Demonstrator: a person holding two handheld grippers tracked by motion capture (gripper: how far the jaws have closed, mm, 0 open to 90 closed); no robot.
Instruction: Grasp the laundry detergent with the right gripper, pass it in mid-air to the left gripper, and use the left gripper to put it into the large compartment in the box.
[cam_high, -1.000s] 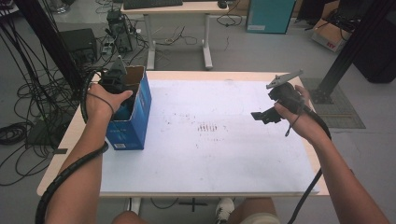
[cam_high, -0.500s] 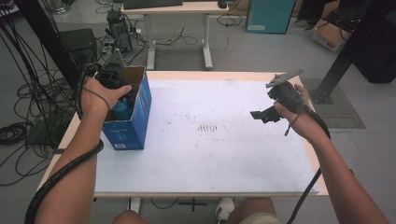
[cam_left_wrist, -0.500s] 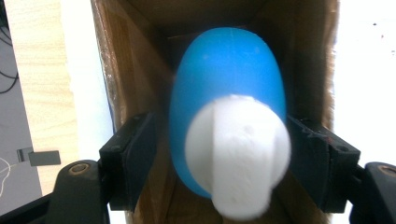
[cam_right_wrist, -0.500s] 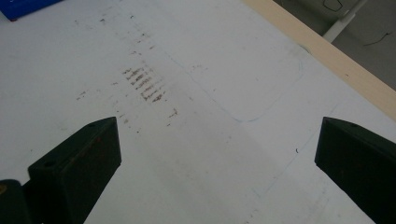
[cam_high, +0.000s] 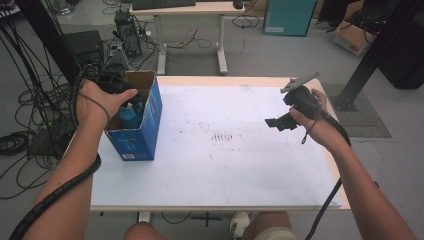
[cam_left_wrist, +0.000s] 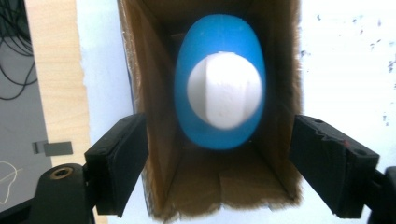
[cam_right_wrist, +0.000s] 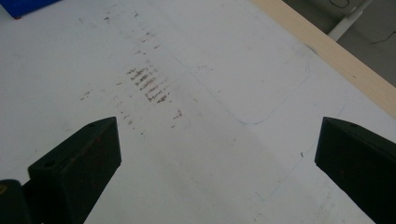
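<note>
At the left edge of the table (cam_high: 220, 180), toward its far corner, an open blue box (cam_high: 135, 131) stands upright, its brown cardboard inside showing from above. A blue bottle (cam_left_wrist: 219, 81) with a white cap (cam_left_wrist: 223, 90) stands inside the box, upright, resting down between the cardboard walls; in the high view its blue shoulder and cap peek out just below the rim. The left gripper (cam_left_wrist: 219, 163) hangs above the mouth of the box, pointing straight down into it, held by the person's left hand (cam_high: 97, 102) at the box's far-left corner. Its jaws have just been opening: they now stand released, spread to either side of the box's opening, and the bottle sits below and between them without either pad touching it. In the left gripper view one jaw lines up over the box's outer wall and the other over the white tabletop beside it. The right gripper (cam_right_wrist: 217, 158) is held well apart from the box, over the right side of the table near its far right edge, tilted down toward the white surface. Its jaws are spread wide with nothing between them, above bare tabletop marked with dark scuffs (cam_right_wrist: 149, 84) near the middle.
</note>
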